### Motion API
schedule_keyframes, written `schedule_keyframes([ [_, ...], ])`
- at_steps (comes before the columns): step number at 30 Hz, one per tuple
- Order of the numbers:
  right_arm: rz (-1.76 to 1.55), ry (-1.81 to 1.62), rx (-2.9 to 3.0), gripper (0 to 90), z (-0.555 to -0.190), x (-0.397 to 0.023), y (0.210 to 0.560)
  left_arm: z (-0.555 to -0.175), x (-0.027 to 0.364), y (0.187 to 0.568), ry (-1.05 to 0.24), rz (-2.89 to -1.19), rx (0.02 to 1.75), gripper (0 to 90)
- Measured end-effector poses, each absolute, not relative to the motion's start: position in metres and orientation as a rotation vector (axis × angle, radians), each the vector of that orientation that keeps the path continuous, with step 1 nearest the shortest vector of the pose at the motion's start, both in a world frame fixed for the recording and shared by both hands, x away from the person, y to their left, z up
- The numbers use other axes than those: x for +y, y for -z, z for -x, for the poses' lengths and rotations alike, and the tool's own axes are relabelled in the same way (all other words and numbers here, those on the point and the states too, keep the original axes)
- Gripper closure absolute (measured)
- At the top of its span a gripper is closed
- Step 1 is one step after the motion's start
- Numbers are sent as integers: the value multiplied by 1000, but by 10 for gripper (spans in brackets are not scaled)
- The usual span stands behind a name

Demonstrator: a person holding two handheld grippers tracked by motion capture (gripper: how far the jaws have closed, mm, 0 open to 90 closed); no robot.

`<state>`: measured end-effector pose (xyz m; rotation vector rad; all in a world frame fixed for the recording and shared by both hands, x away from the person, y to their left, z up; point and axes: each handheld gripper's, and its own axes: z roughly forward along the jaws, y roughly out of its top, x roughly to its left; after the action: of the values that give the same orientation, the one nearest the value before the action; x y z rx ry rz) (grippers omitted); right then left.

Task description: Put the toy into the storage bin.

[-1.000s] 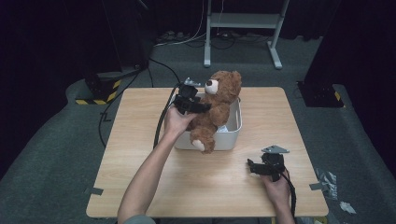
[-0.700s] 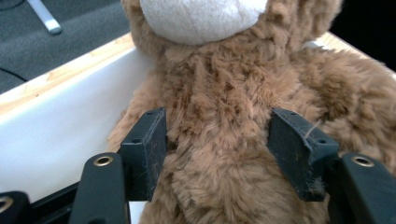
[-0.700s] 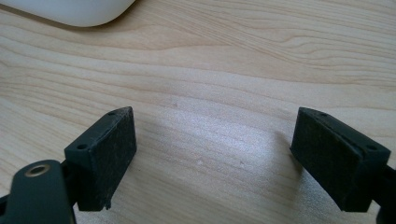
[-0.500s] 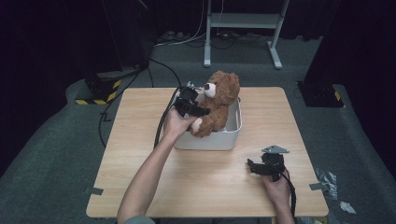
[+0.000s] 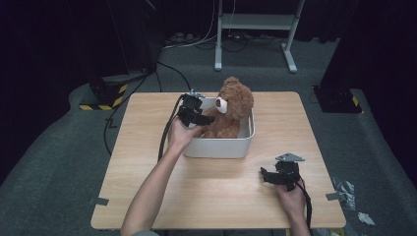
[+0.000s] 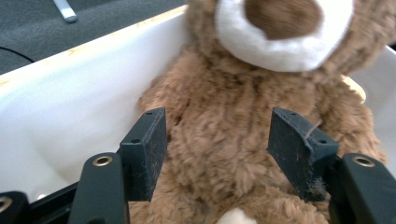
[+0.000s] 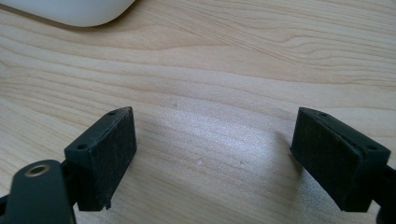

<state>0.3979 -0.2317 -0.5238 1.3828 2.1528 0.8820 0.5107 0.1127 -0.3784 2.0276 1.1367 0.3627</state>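
Observation:
A brown teddy bear (image 5: 232,109) sits upright in a white bin (image 5: 219,147) at the middle of the wooden table (image 5: 196,196). My left gripper (image 5: 200,115) is at the bin's left rim, pointing at the bear. In the left gripper view its jaws stand apart on either side of the bear's belly (image 6: 219,140), open, with the white muzzle above and the bin's wall (image 6: 70,102) to the left. My right gripper (image 5: 269,176) rests low over the table near the front right, open, with bare wood (image 7: 215,140) between its jaws.
The bin's corner (image 7: 74,11) lies just ahead of the right gripper. Cables run off the table's far left edge (image 5: 167,128). A metal stand (image 5: 255,29) is on the floor behind the table, and scraps (image 5: 344,189) lie on the floor at the right.
The bear has come down from a tilted hold over the bin to sitting inside it, and the left gripper followed it down. The right gripper has not moved.

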Motion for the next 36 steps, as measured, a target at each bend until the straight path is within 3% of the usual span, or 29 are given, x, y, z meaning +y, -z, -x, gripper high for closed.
schedule_keyframes([
  [36,-1383,-882,2153,137,-398,-232,524,-477,151,362,-481,-1884,1147,381],
])
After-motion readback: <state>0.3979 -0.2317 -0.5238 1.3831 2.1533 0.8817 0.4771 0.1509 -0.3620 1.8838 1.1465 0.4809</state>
